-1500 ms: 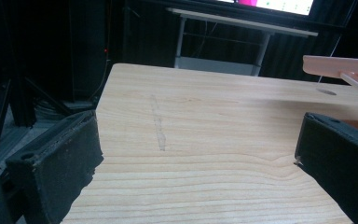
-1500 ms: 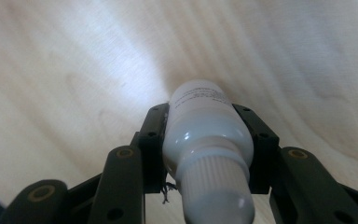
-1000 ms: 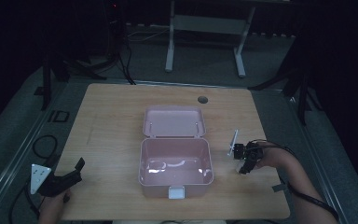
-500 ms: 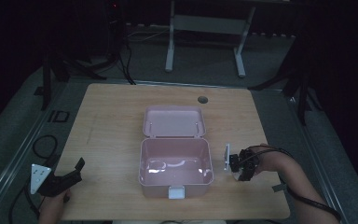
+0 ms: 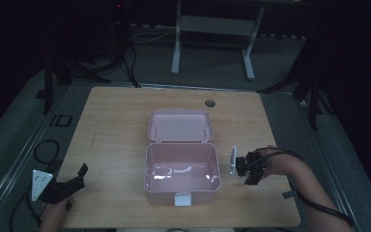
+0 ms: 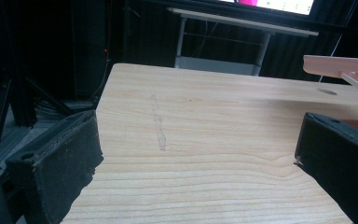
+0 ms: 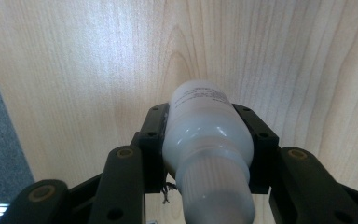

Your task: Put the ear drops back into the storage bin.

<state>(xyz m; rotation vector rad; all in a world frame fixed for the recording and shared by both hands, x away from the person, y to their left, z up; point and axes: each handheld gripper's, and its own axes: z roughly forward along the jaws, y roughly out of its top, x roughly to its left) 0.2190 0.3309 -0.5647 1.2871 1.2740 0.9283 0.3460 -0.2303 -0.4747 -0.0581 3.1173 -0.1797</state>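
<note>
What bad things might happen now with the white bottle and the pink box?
The right tongs squeeze the smooth, round white bottle from its sides only, over the bare table. It might slip out and drop. The open pink box sits close beside that hand, so the bottle could bump its wall on the way in. The lid lies flat behind the box and could get knocked.

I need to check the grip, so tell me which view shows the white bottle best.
The right gripper view: the white bottle sits close up, clamped between the right tongs. The high view shows the tongs beside the pink box, the bottle too small to tell.
</note>
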